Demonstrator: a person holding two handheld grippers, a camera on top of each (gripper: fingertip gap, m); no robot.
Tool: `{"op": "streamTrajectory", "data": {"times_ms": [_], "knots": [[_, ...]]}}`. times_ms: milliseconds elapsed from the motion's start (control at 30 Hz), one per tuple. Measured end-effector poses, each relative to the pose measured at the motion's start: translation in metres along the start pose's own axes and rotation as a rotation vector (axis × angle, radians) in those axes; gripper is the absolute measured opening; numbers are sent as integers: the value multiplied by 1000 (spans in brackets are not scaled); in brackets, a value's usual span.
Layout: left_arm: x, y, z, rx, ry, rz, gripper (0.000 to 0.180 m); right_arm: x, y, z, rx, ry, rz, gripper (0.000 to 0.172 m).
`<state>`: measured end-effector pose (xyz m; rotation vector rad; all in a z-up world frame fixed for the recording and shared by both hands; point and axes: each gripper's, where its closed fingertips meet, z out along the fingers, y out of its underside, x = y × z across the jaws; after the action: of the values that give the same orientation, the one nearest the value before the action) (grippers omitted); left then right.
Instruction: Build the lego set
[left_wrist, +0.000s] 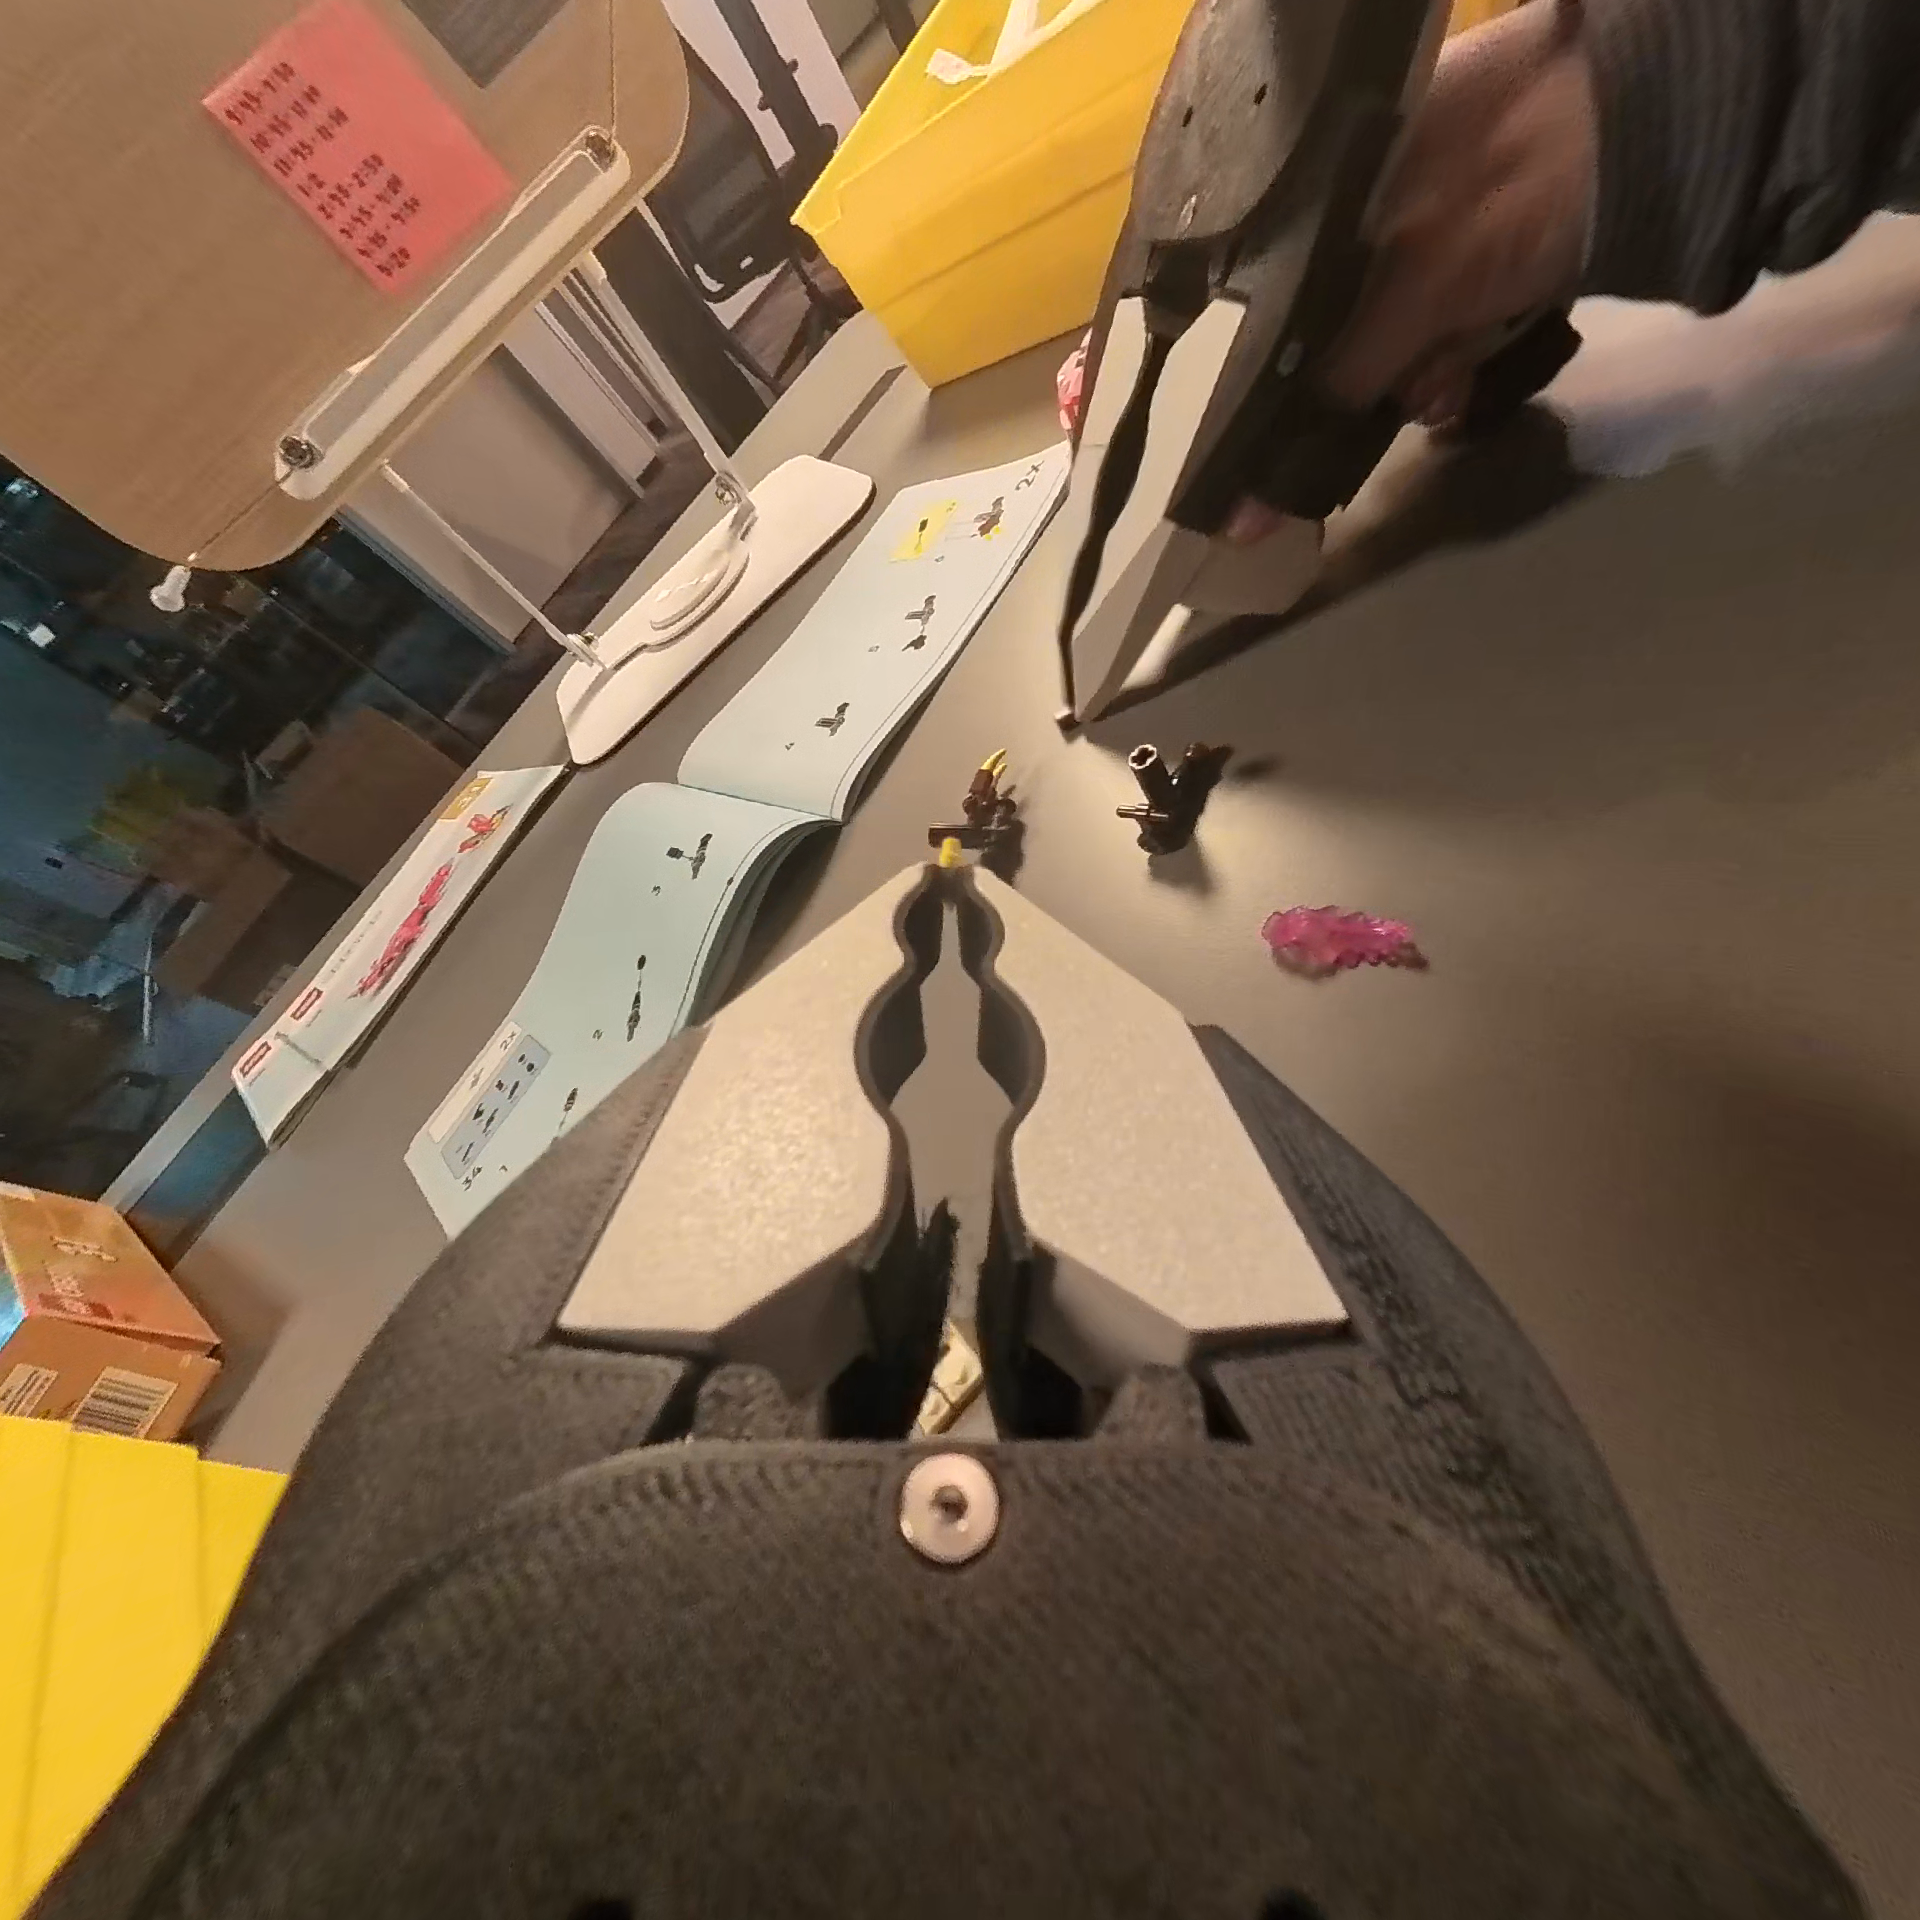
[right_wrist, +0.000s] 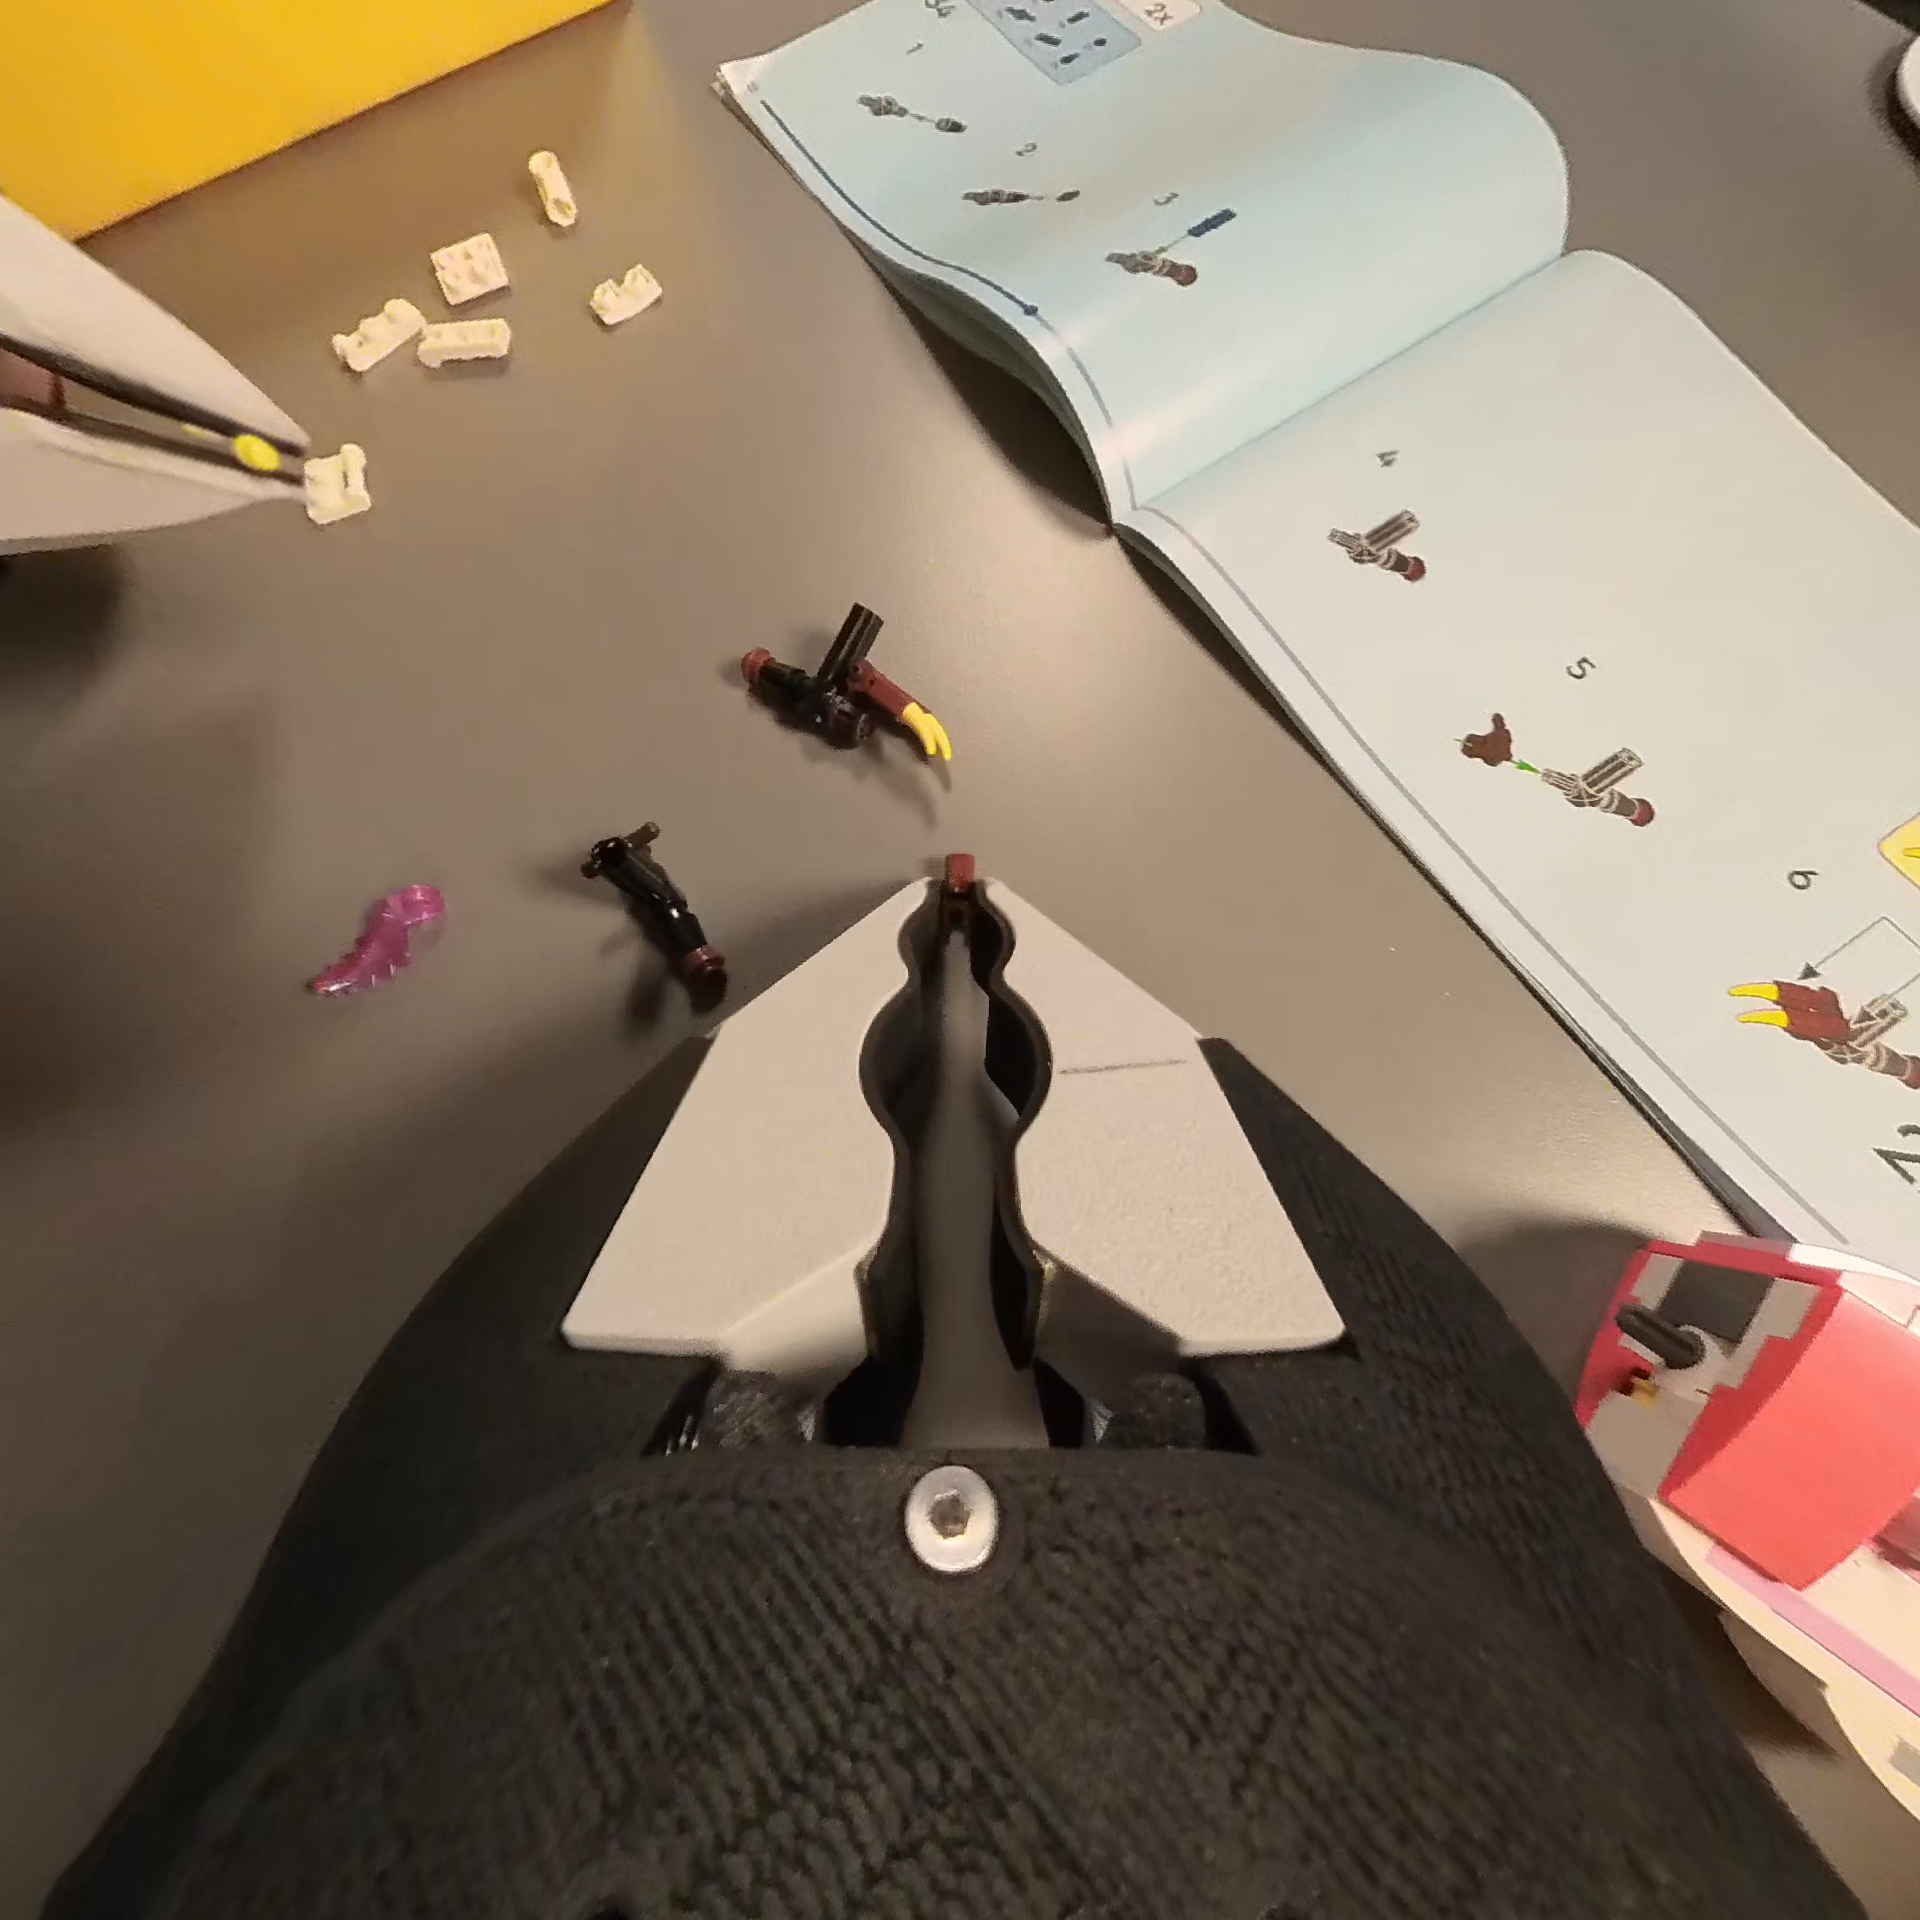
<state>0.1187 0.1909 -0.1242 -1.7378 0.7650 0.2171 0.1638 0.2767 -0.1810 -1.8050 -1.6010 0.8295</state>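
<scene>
The left hand-held gripper (left_wrist: 948, 868) is pinched shut on a small yellow piece (left_wrist: 947, 854) that pokes forward past its tips. The right hand-held gripper (right_wrist: 958, 883) is closed on a dark red peg (right_wrist: 959, 871), pointing ahead. Beyond the peg on the table (right_wrist: 416, 675) lies a yellow-clawed assembly (right_wrist: 842, 691), long axis crosswise; the open booklet (right_wrist: 1455, 468) lies right of it.

booklet (right_wrist: 1351, 436) open on table (right_wrist: 416, 644) | two small assemblies (right_wrist: 831, 686) left of it | loose bricks (right_wrist: 468, 301) beyond
</scene>
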Motion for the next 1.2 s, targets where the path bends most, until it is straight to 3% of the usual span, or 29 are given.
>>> {"op": "streamTrajectory", "data": {"times_ms": [267,533,767,967,1200], "knots": [[11,5,4,-18,50,49,1,-27,-8,-9,47,-179,-38,2],[19,7,6,-21,87,60,1,-37,-22,-21,131,-269,-18,2],[20,7,6,-17,94,55,1,-52,-27,-21,160,-299,-116,2],[21,7,5,-15,112,24,1,-62,-36,-22,240,-186,-410,2],[28,16,7,-70,196,-51,1,-81,-34,-7,223,-53,-735,2]]}}
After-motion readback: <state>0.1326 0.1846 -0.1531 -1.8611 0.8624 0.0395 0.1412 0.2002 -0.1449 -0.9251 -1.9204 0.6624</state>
